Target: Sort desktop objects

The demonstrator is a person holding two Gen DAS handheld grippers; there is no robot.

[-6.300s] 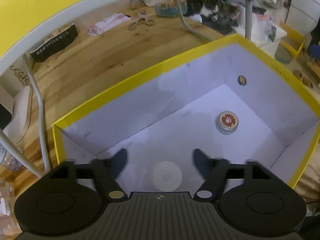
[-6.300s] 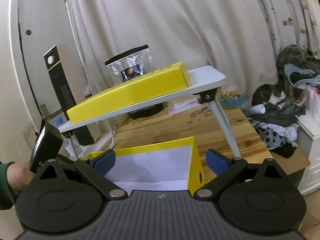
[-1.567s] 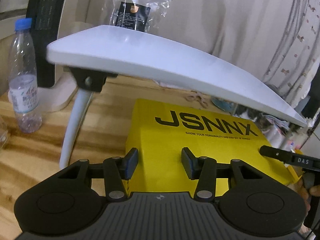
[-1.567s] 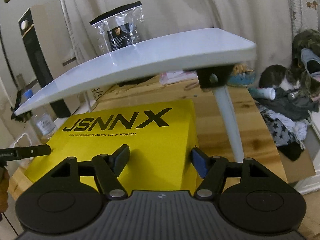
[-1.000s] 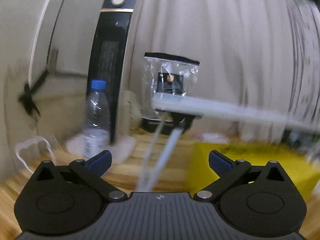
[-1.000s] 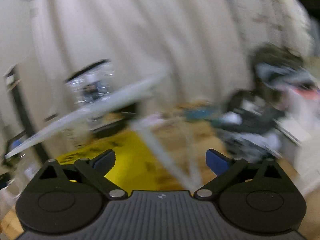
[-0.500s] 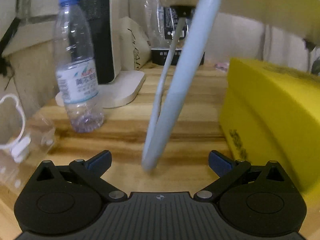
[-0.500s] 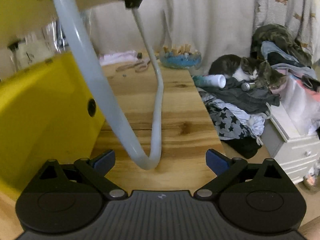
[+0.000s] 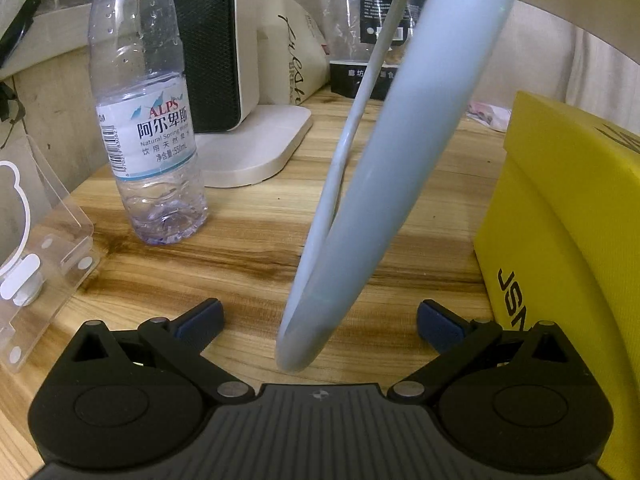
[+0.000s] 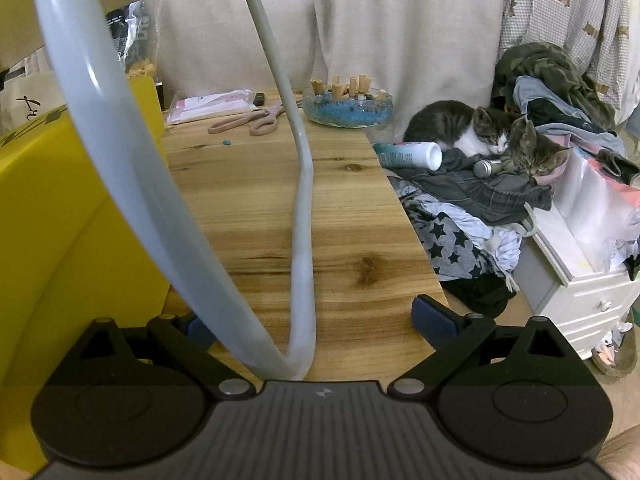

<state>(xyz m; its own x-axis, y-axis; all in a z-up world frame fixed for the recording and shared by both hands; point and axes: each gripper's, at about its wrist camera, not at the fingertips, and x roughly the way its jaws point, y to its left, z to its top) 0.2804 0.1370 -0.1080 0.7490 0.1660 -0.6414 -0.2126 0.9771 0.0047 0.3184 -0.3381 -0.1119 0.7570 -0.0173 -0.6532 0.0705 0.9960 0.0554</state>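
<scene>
Left wrist: water bottle (image 9: pixel 150 128); right wrist: kittens (image 10: pixel 496 136).

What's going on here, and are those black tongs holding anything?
A person is tidying a wooden desk with a pair of hand-held tongs. Right now both are open and empty: the left tongs straddle one white tube leg of a small raised table, and the right tongs straddle the other leg. A closed yellow box sits under that little table, between the legs. A water bottle stands off to the left, untouched.
</scene>
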